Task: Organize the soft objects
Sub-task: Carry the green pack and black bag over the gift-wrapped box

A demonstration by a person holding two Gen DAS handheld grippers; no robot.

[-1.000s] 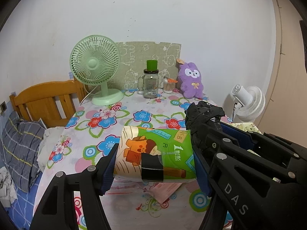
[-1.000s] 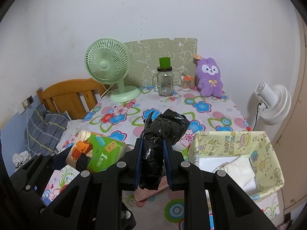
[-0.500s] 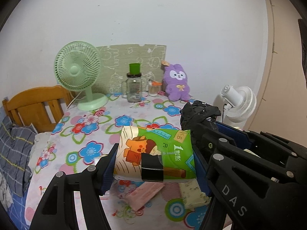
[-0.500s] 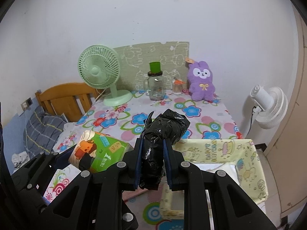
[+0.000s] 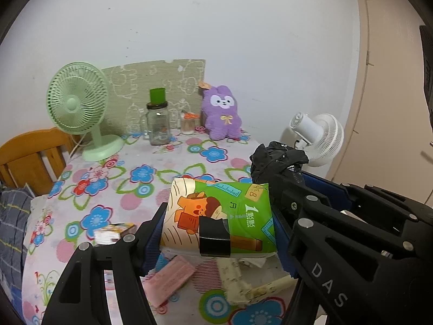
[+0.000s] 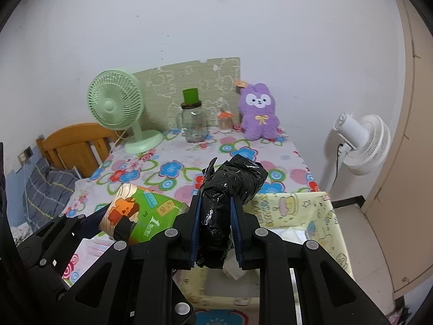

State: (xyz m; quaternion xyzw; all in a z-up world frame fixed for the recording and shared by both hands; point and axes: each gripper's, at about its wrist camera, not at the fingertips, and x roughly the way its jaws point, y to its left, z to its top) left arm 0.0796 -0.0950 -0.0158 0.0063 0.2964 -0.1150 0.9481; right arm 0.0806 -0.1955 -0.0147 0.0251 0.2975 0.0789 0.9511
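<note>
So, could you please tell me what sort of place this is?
Probably a bedroom at home: a wooden headboard with plaid bedding, a purple plush rabbit and a green desk fan on a floral-covered table.

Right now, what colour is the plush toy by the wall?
Purple plush toy, white face, yellow bow; clearest in the right wrist view.

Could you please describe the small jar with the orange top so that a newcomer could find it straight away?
Look to the far edge of the flowered table, against the wall. Between the big glass jar and the purple plush rabbit stands the small jar, the only thing there with an orange top.
</note>
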